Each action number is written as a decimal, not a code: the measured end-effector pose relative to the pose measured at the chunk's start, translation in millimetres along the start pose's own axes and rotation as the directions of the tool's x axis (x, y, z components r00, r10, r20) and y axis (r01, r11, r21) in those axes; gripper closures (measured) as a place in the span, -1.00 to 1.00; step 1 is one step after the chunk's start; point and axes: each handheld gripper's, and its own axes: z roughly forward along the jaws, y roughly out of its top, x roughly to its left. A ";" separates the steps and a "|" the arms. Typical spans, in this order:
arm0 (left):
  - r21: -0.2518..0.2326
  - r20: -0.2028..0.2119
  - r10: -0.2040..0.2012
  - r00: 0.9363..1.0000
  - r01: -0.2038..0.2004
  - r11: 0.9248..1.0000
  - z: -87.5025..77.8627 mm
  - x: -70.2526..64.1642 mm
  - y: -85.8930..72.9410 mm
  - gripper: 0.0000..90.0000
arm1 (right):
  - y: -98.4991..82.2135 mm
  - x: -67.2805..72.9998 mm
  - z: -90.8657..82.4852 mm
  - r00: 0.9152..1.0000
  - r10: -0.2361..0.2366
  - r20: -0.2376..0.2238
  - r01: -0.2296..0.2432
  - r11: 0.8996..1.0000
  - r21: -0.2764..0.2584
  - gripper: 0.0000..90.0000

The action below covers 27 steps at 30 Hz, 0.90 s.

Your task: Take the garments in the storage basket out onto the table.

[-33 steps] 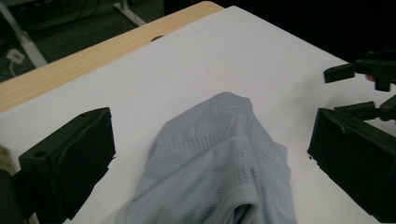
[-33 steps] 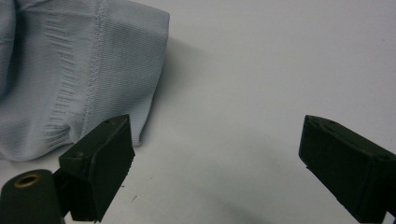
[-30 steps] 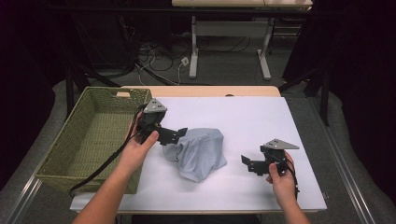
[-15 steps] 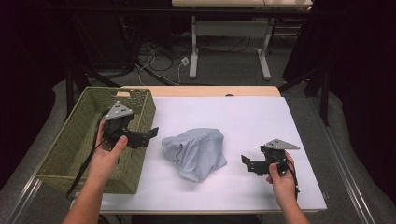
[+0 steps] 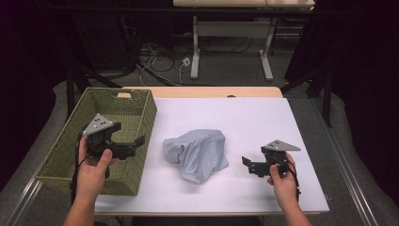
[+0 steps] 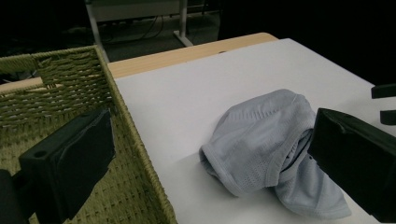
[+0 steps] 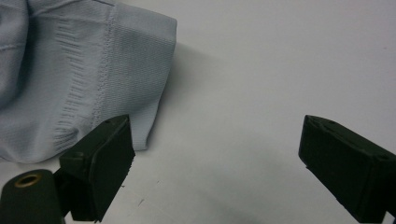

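Note:
A crumpled light grey cloth (image 5: 197, 150) lies in a heap at the middle of the white table top (image 5: 249, 117). At the table's left stands a green woven basket (image 5: 151, 113), with nothing seen inside. My left gripper (image 5: 135, 147) hovers open over the basket's right wall and points toward the cloth (image 6: 266, 140). In the left gripper view its jaws stand wide apart, framing the basket wall (image 6: 135, 149) and the cloth. My right gripper (image 5: 248, 165) rests open on the table just right of the cloth, whose hem (image 7: 116, 74) lies by one jaw without touching it.
A wooden strip (image 5: 211, 92) edges the far side of the table. Beyond it are table legs (image 5: 195, 52) and cables (image 5: 160, 52) on a dark floor. Bare white surface stretches behind and right of the cloth.
My left gripper has drawn back leftward from the cloth to above the basket, holding nothing. The cloth stays on the table. The right gripper has not moved.

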 end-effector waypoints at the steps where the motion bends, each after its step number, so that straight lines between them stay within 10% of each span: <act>1: -0.004 0.004 -0.011 1.000 0.011 1.000 0.8 1.6 -2.9 -0.99 | 0.0 0.1 0.0 1.000 -0.002 0.000 0.002 1.000 0.000 -0.78; 27: -0.021 0.008 -0.045 0.999 0.046 0.999 20.7 7.0 -31.8 -0.99 | 1.1 1.3 -1.3 1.000 -0.008 -0.013 0.007 1.000 -0.010 -0.78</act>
